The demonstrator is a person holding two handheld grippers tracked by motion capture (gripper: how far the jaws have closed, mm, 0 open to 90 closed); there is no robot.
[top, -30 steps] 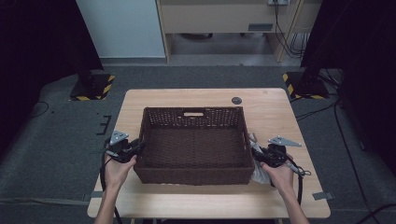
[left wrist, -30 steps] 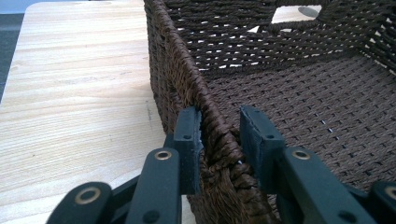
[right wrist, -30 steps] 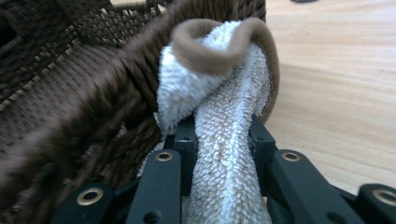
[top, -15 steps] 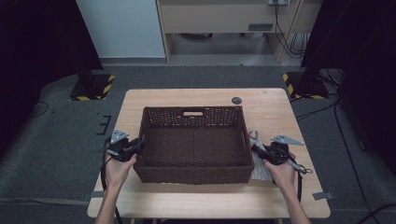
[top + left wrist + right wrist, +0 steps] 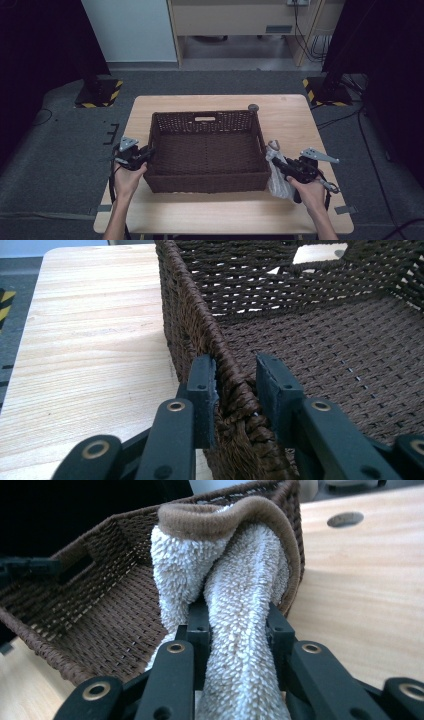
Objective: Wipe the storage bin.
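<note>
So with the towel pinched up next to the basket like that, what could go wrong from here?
1. The right gripper pinches only a fold of the towel, so it might slip free, or the hanging part could snag on the basket rim.
2. The left gripper straddles the basket wall; if that hold is loose, a snagging towel might drag the basket across the table.

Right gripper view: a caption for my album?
Right gripper pinching a white towel beside a brown woven basket.
</note>
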